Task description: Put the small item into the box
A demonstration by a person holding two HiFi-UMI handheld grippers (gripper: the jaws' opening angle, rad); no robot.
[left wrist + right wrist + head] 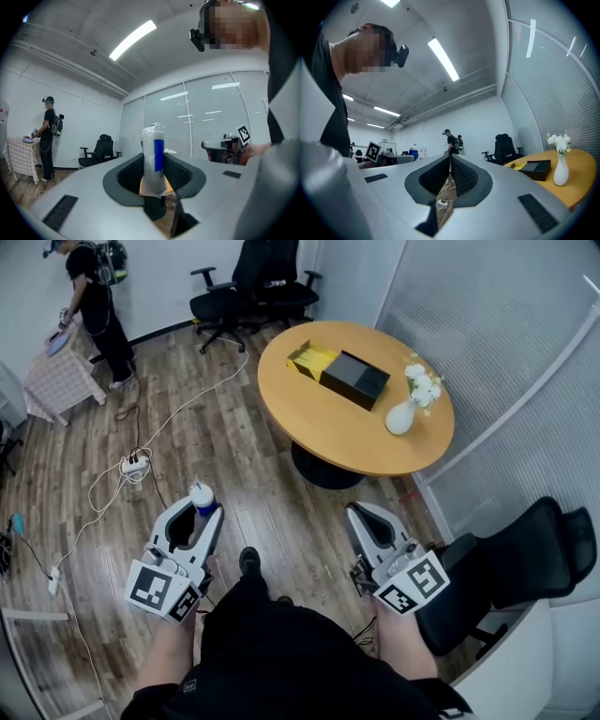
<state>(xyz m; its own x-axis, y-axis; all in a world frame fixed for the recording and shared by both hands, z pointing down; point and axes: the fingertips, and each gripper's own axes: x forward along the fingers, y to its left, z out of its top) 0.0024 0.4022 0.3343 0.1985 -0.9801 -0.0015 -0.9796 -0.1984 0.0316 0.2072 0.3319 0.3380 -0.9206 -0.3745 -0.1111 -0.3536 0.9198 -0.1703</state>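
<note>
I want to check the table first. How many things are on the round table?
3: a yellow item at the far left, a black box beside it, and a white vase with flowers to the right. Smaller things behind them may be hidden.

The box [355, 379] lies on the surface [314, 432], with the vase [401, 416] right of it. A chair [246, 285] stands behind.

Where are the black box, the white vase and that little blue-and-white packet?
black box [356, 379], head view, middle of its dark upper side.
white vase [400, 418], head view, its round body.
blue-and-white packet [153, 161], left gripper view, its wrapped middle.
</note>
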